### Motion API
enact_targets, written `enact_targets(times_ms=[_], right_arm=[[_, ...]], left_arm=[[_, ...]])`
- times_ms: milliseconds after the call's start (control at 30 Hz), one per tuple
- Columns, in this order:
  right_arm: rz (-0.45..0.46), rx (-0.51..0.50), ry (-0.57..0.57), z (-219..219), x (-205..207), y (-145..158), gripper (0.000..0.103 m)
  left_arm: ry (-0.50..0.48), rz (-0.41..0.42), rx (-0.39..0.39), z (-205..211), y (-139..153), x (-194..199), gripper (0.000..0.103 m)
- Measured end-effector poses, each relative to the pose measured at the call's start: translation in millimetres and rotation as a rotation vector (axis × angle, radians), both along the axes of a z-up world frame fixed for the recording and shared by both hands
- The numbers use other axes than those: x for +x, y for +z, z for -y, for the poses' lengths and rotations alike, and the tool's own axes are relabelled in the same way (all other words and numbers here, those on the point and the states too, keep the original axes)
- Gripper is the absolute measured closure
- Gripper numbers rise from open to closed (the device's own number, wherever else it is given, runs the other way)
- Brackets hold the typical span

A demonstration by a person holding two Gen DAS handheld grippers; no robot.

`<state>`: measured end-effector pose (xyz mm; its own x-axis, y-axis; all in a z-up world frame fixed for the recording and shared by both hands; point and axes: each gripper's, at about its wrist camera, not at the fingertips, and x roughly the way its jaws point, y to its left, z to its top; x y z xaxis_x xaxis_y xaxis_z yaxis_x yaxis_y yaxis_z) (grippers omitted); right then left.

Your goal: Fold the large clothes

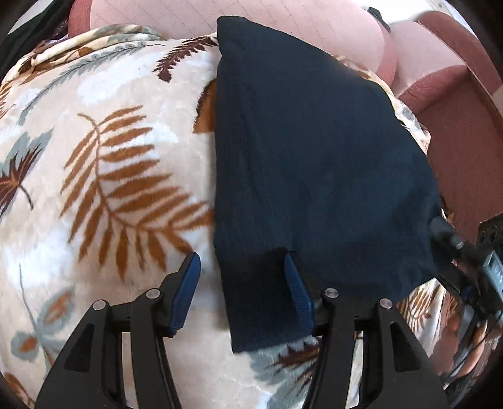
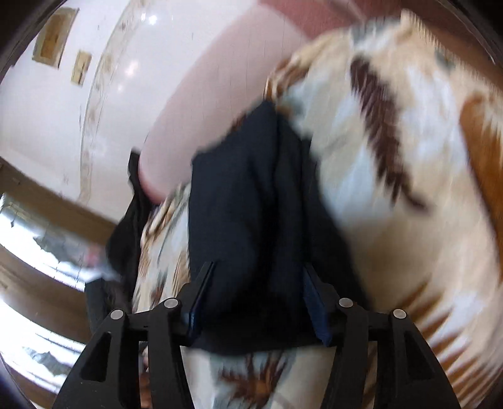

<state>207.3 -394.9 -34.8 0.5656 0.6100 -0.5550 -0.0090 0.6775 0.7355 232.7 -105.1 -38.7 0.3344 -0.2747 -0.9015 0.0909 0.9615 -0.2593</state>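
Leaf-print blanket under navy garment; both tools spread, right view blurred.

A leaf-patterned blanket is covering the bed. Behind the blanket, a pink padded headboard is rising, with reddish-brown upholstered furniture sitting to its right. In the right wrist view, a glossy white wall is catching daylight left of the headboard, above brown wooden trim.
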Motion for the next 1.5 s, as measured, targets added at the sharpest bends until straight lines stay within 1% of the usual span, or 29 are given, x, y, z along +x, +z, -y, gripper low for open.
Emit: enact_targets(times_ms=[33, 67, 100, 133, 200, 233, 300, 333, 367, 433, 533, 600, 700, 767, 800, 833, 900, 933, 967, 1000, 1100, 1167, 1267, 1333, 1367, 1400, 1433, 1467, 1500], right_arm=[[0.055, -0.036, -0.019, 1.1, -10.3, 7.9, 0.099], [0.105, -0.064, -0.052, 4.0, -17.2, 12.2, 0.1], [0.112, -0.083, -0.084, 5.4, -20.3, 9.2, 0.101], [0.074, -0.095, -0.11, 9.0, -18.9, -2.9, 0.102], [-0.039, -0.113, -0.119, 11.1, -12.1, -37.8, 0.102], [-0.048, -0.091, -0.128, 13.6, -11.8, -44.7, 0.102], [-0.049, -0.051, -0.15, 17.8, -11.5, -36.7, 0.098], [-0.043, -0.055, -0.173, 20.1, -13.9, -25.3, 0.089], [-0.016, -0.09, -0.212, 22.4, -17.6, -9.9, 0.087], [0.097, -0.128, -0.258, 23.4, -22.2, 18.8, 0.086], [0.221, -0.152, -0.233, 9.5, -20.6, 48.4, 0.082], [0.245, -0.193, -0.203, -1.9, -15.3, 54.4, 0.081], [0.22, -0.269, -0.158, -18.5, 2.5, 39.4, 0.082], [0.132, -0.366, -0.11, -28.3, 15.4, 14.7, 0.082], [0.034, -0.438, -0.077, -32.1, 25.8, -6.3, 0.085], [0.028, -0.455, -0.071, -32.5, 24.9, -11.5, 0.088], [0.048, -0.445, -0.085, -27.3, 21.8, -0.4, 0.088], [0.066, -0.433, -0.109, -24.0, 20.3, 9.7, 0.087], [0.1, -0.411, -0.132, -21.1, 19.4, 20.6, 0.081], [0.133, -0.388, -0.149, -18.9, 21.4, 30.8, 0.081], [0.182, -0.329, -0.143, -20.6, 38.7, 50.0, 0.08], [0.189, -0.335, -0.134, -27.0, 52.9, 51.9, 0.078], [0.142, -0.361, -0.14, -36.3, 82.0, 31.4, 0.077], [0.021, -0.439, -0.133, -37.5, 102.5, 1.0, 0.077], [-0.021, -0.46, -0.139, -39.2, 104.9, -7.7, 0.078], [-0.035, -0.427, -0.151, -31.8, 107.3, -14.1, 0.078], [-0.03, -0.392, -0.17, -27.5, 105.6, -9.7, 0.078], [-0.03, -0.379, -0.196, -20.9, 103.2, -5.1, 0.077], [-0.021, -0.371, -0.211, -15.8, 100.5, -1.6, 0.073]], left_arm=[[-0.001, 0.006, -0.004, 0.5, 1.4, -2.4, 0.048], [0.001, 0.008, -0.008, 1.1, 1.8, -5.0, 0.045], [0.009, 0.008, -0.01, 1.2, 0.9, -5.8, 0.043], [0.014, 0.007, -0.005, 1.7, -1.1, -6.6, 0.038], [0.012, -0.008, 0.02, 5.0, -6.2, -7.5, 0.037], [0.005, -0.012, 0.026, 6.1, -6.0, -8.7, 0.037], [-0.006, 0.002, 0.013, 1.0, 2.2, -14.5, 0.037], [-0.005, 0.021, -0.002, -2.4, 9.6, -15.4, 0.037], [0.002, 0.037, -0.009, -5.5, 13.6, -15.4, 0.037], [0.026, 0.07, -0.008, -8.3, 21.7, -10.3, 0.037], [0.035, 0.056, 0.011, -3.1, 18.6, -1.5, 0.037], [0.036, 0.043, 0.027, 2.8, 11.9, 3.2, 0.037], [0.036, 0.031, 0.043, 8.5, 5.4, 2.1, 0.037], [0.041, 0.027, 0.043, 8.8, 2.7, -1.7, 0.037], [0.038, 0.026, 0.044, 9.0, 1.9, -1.2, 0.037], [0.034, 0.023, 0.045, 8.2, 1.9, -0.3, 0.037], [0.025, 0.03, 0.045, 7.5, 2.9, -0.3, 0.037], [0.02, 0.037, 0.048, 7.8, 3.9, 1.3, 0.037], [0.017, 0.044, 0.053, 8.7, 5.0, 3.6, 0.037], [0.017, 0.045, 0.051, 8.5, 6.6, 5.6, 0.037], [0.038, 0.055, -0.002, 3.1, 15.9, 16.2, 0.037], [0.061, 0.065, -0.027, -0.3, 21.4, 27.1, 0.037], [0.076, 0.059, -0.034, 1.8, 20.0, 46.9, 0.037], [0.08, 0.014, -0.025, 4.8, 6.5, 61.4, 0.037], [0.079, -0.009, -0.031, 4.6, 0.5, 65.8, 0.033], [0.079, -0.033, -0.046, 3.0, -5.3, 69.5, 0.033], [0.074, -0.039, -0.063, -0.3, -6.3, 70.9, 0.033], [0.064, -0.033, -0.076, -3.6, -4.4, 70.8, 0.033], [0.059, -0.017, -0.088, -8.9, -1.1, 70.4, 0.033]])
